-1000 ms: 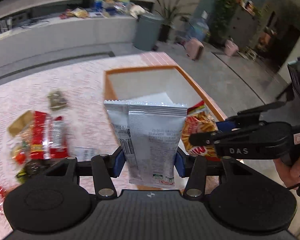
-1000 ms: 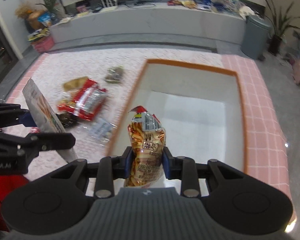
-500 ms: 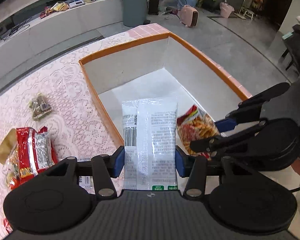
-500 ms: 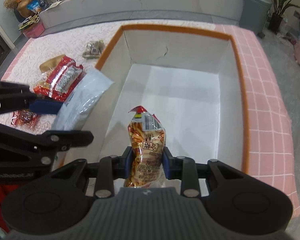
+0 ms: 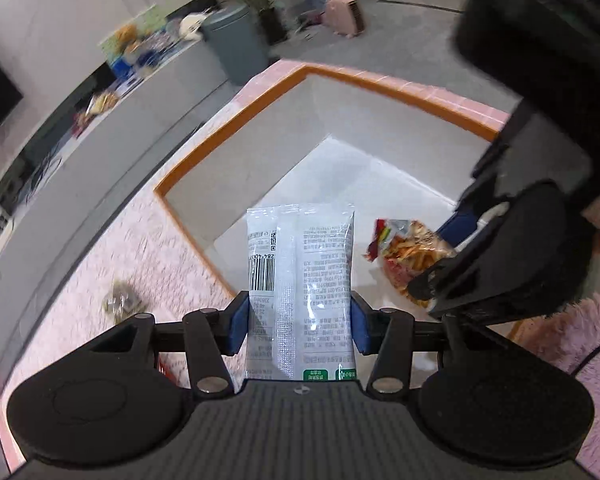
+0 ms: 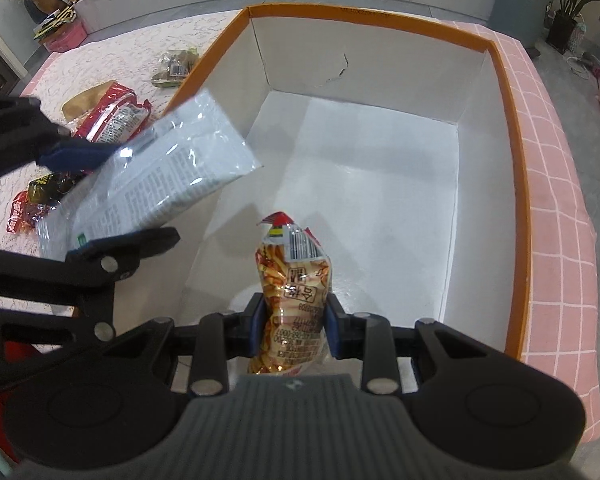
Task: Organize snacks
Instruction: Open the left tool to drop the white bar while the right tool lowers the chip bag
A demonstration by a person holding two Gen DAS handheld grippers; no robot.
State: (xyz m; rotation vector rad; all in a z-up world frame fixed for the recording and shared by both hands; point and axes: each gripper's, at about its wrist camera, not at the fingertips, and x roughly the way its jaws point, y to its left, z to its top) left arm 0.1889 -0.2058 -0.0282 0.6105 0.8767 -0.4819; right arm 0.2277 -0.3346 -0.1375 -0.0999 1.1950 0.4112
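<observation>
lying loose on the pink lace tablecloth (image 6: 112,52) at the far left are the snacks not yet picked up: a red packet (image 6: 114,114) over a tan one, a small greenish-brown packet (image 6: 176,65) nearer the box, and dark and red wrappers (image 6: 32,200) partly hidden behind the left tool. next comes the left gripper (image 5: 299,322), its blue pads pressed on both long edges of a flat silver-white packet (image 5: 302,280) printed with a barcode, small black text and green marks at the bottom; from the right wrist view this packet juts over the box's left rim, tilted with its free end angled down toward the inside. further right is the orange-rimmed white box (image 6: 516,184), open at the top, its white floor bare and a thin crack on its far wall. the right gripper (image 6: 293,330) points steeply down into the box with its jaws narrowly set and clamped on an orange-and-red bag of stick-shaped snacks (image 6: 294,292), crimped top pointing away from the camera; the bag hangs above the floor near the box's front, though whether its tip touches the bottom is hard to tell. in the left wrist view the right gripper's dark body sits just right of the silver packet, blurred.
</observation>
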